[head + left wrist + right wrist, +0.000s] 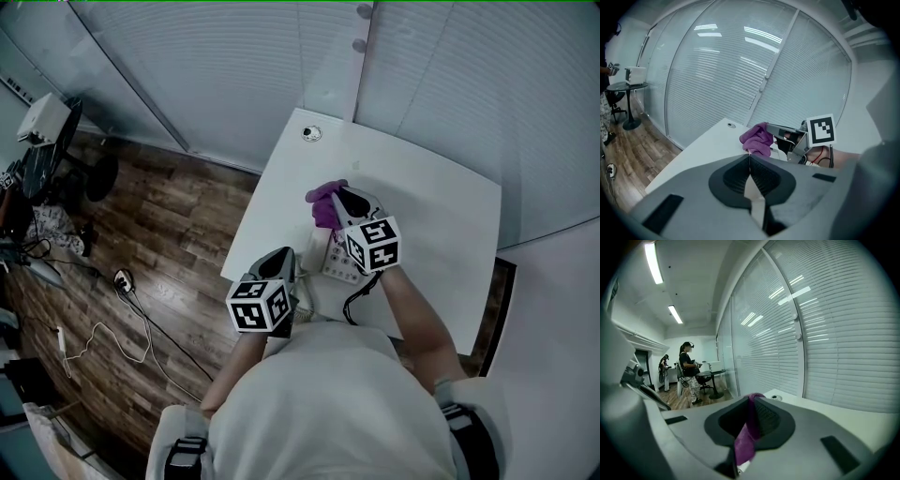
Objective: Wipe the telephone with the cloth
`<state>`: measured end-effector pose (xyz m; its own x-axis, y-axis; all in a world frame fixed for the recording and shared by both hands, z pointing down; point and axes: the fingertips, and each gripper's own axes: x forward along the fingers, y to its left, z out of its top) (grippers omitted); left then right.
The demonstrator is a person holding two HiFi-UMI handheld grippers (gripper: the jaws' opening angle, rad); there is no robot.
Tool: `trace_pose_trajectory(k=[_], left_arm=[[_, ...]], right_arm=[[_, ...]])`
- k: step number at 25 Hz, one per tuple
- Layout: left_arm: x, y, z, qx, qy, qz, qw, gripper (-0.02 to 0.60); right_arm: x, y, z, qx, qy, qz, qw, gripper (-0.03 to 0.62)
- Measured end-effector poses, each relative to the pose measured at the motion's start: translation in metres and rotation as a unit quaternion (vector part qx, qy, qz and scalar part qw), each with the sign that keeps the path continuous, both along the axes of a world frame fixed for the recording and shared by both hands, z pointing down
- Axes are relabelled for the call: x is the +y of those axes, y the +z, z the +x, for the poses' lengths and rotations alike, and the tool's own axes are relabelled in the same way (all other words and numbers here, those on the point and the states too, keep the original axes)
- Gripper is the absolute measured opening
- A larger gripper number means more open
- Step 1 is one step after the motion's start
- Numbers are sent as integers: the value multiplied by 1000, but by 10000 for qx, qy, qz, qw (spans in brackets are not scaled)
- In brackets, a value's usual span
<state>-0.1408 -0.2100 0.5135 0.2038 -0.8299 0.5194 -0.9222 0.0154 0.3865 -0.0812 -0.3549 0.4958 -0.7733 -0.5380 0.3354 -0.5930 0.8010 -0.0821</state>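
Your right claw (343, 199) is clamped on the purple cloth (324, 202), above the far end of the telephone (337, 264) by the table (431, 206) near edge. Your left claw (284, 258) is closed, just left. Wiping looks barely begun; next, lower the cloth and stroke.

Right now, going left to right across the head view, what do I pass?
A white power strip on the wooden floor → left tongs → crumpled purple cloth pinched in the right tongs → bare right side of the white table.
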Motion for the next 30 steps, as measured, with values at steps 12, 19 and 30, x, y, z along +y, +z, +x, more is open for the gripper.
trace_pose_trajectory(k=[12,19,30], left_arm=[[-8,9,7,80,-54,-103,9999,20],[-8,14,9,115,-44,-199,9997,20],[5,9,-1,116,152,-69,9998,21]], right_arm=[[-4,42,-1,397,27,-480,9981,48],[9,49,-9,541,-160,-523,9970,48],[26,57,-10,678,98,-380,9969,48]])
